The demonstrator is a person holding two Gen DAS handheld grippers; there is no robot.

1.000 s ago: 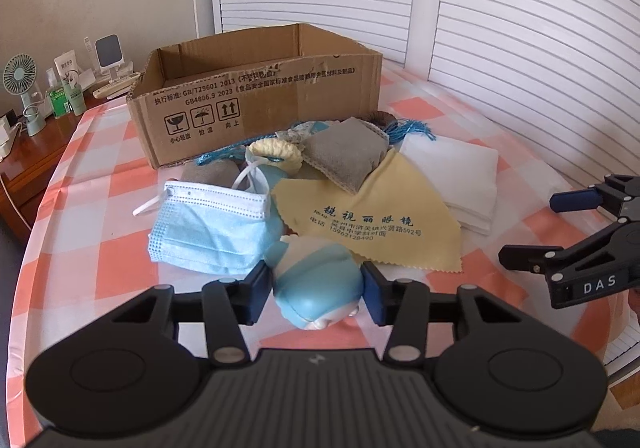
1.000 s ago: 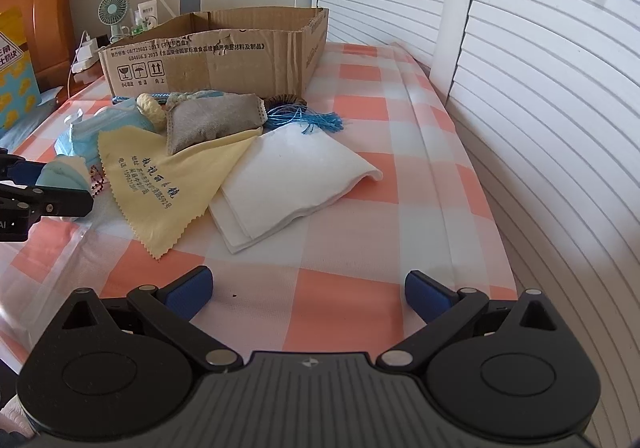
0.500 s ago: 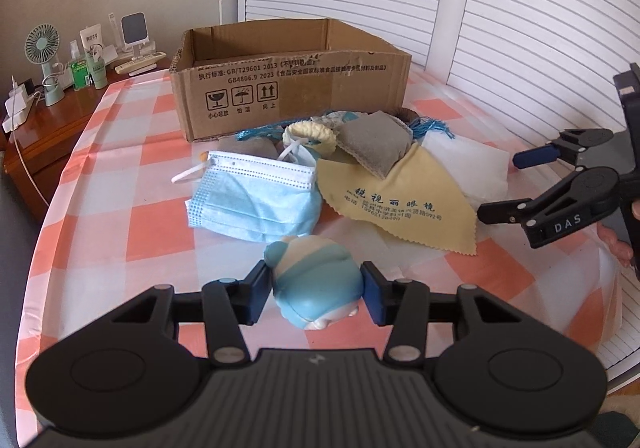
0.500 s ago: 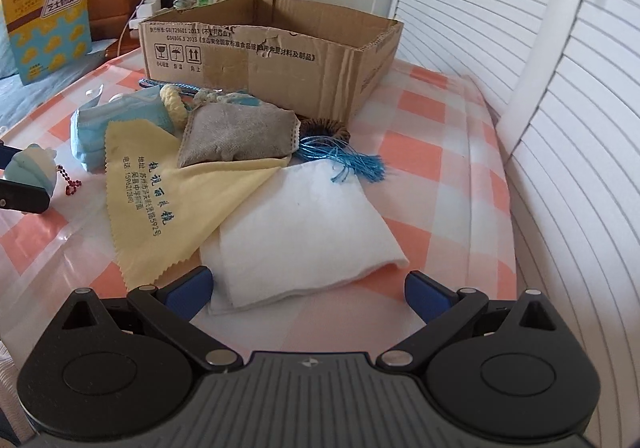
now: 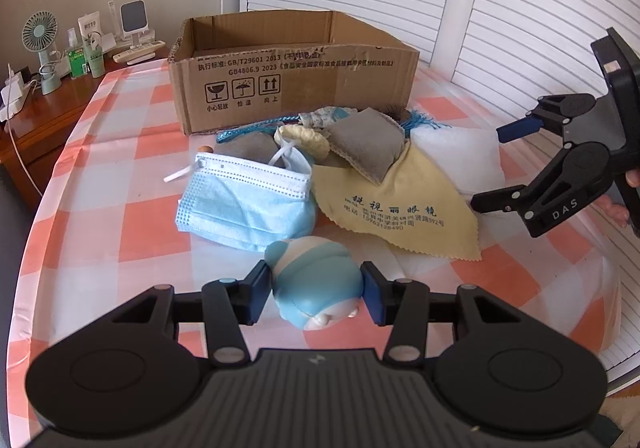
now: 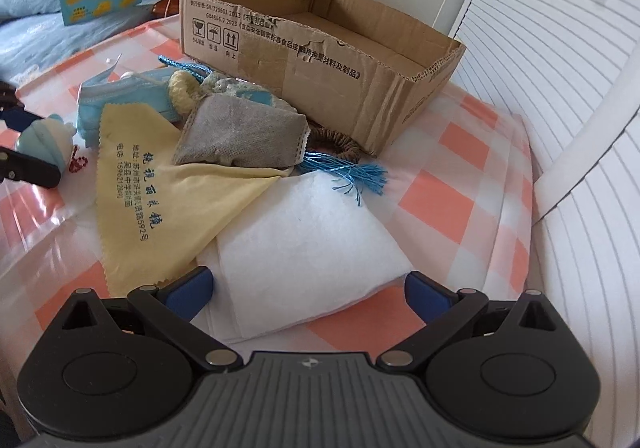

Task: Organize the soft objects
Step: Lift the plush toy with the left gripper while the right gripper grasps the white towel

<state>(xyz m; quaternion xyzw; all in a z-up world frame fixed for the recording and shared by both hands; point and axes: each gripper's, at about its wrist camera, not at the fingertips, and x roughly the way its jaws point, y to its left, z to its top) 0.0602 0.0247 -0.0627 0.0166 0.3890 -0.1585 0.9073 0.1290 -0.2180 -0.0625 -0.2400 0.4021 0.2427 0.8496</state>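
My left gripper [image 5: 316, 290] is shut on a light blue soft doll [image 5: 318, 280] and holds it above the table in front of the pile; the doll also shows in the right wrist view [image 6: 46, 137]. My right gripper [image 6: 308, 294] is open, its jaws on either side of the near edge of a folded white cloth [image 6: 312, 252]; it also shows in the left wrist view [image 5: 500, 167]. The pile holds a blue face mask [image 5: 244, 199], a yellow lens cloth [image 5: 400, 203], a grey pouch [image 5: 366, 143] and a blue tassel [image 6: 348, 171]. An open cardboard box [image 5: 292, 67] stands behind.
The table has an orange and white checked cloth [image 5: 132, 232]. A wooden side table [image 5: 44, 103] with a small fan [image 5: 40, 35] and bottles is at the far left. White slatted shutters [image 5: 520, 7] run along the right and back.
My left gripper has lifted the doll and pulled back from the pile. My right gripper has moved forward and lower, up to the white cloth.
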